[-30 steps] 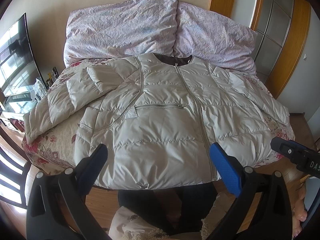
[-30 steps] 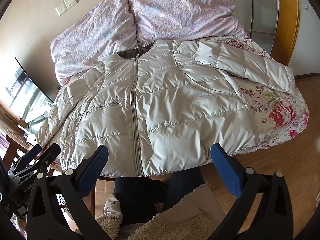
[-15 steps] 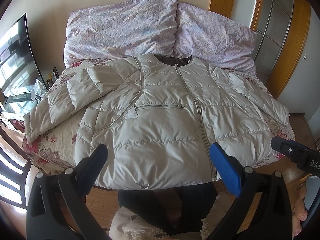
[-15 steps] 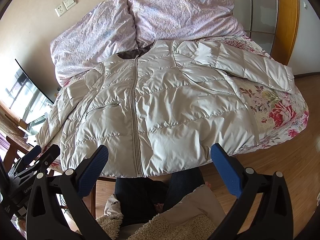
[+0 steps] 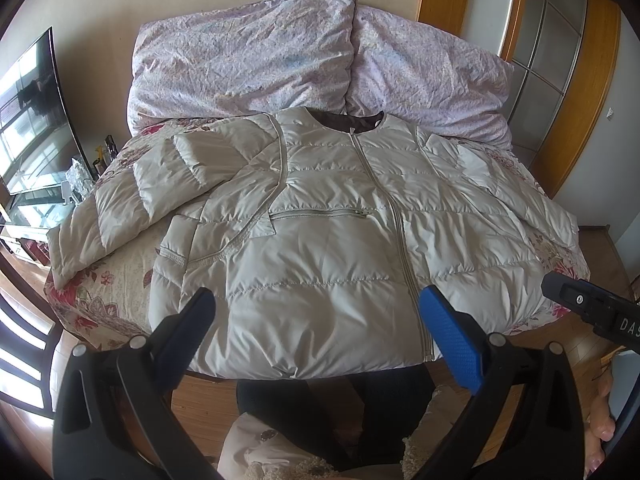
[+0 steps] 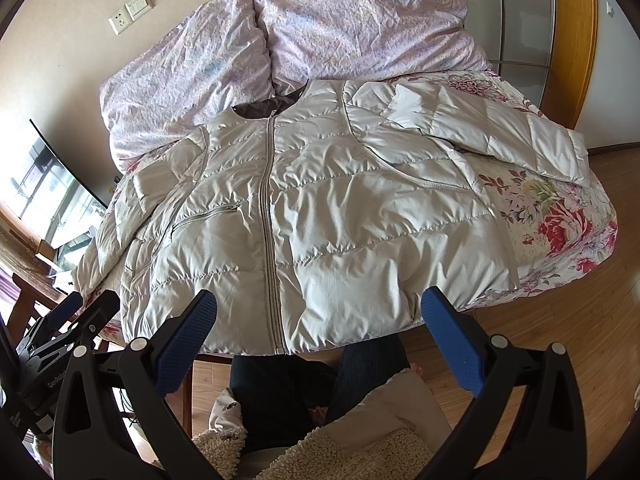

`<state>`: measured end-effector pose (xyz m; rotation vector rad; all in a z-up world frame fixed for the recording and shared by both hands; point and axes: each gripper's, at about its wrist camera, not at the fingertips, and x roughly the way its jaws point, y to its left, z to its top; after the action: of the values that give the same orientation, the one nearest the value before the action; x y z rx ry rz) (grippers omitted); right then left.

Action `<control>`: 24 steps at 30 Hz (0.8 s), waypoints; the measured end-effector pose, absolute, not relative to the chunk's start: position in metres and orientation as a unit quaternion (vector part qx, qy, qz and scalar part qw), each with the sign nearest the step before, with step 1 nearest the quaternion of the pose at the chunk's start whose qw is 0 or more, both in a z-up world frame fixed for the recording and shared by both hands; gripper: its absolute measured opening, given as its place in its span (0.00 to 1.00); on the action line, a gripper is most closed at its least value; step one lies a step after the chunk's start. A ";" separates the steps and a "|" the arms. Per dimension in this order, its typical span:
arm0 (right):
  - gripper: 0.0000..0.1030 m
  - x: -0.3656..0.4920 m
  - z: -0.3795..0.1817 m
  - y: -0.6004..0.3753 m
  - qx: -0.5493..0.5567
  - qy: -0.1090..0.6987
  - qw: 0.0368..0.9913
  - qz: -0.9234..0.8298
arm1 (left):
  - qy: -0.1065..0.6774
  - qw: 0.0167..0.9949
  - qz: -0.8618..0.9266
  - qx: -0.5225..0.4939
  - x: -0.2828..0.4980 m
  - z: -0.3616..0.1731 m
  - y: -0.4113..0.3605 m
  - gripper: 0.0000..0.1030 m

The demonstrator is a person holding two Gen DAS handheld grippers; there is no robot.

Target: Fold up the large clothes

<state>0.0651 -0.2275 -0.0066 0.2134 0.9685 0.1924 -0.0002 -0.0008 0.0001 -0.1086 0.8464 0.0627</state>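
A pale grey quilted puffer jacket (image 5: 340, 240) lies front up and zipped on the bed, collar toward the pillows, both sleeves spread out to the sides. It also shows in the right wrist view (image 6: 328, 216). My left gripper (image 5: 318, 320) is open and empty, held above the jacket's hem on the left half. My right gripper (image 6: 319, 318) is open and empty, held above the hem near the zip's lower end. The right gripper's body shows at the right edge of the left wrist view (image 5: 592, 312).
Two lilac pillows (image 5: 248, 56) lean on the wall behind the jacket. The floral bedsheet (image 6: 560, 224) shows under the sleeves. A TV (image 5: 28, 112) stands at the left. Wooden floor (image 6: 580, 344) and the person's legs (image 6: 288, 392) lie below the bed's near edge.
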 end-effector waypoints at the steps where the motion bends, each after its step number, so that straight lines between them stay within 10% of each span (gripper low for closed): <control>1: 0.99 0.066 -0.007 -0.229 0.102 0.464 0.875 0.092 | 0.410 0.910 0.030 -0.053 0.000 0.000 -0.001 0.98; 24: 0.99 0.069 -0.009 -0.230 0.104 0.465 0.874 0.093 | 0.411 0.910 0.031 -0.052 0.000 -0.007 0.000 0.98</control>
<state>0.0686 -0.2298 -0.0087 0.2178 0.9707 0.1939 0.0004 -0.0003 -0.0067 -0.1072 0.8479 0.0636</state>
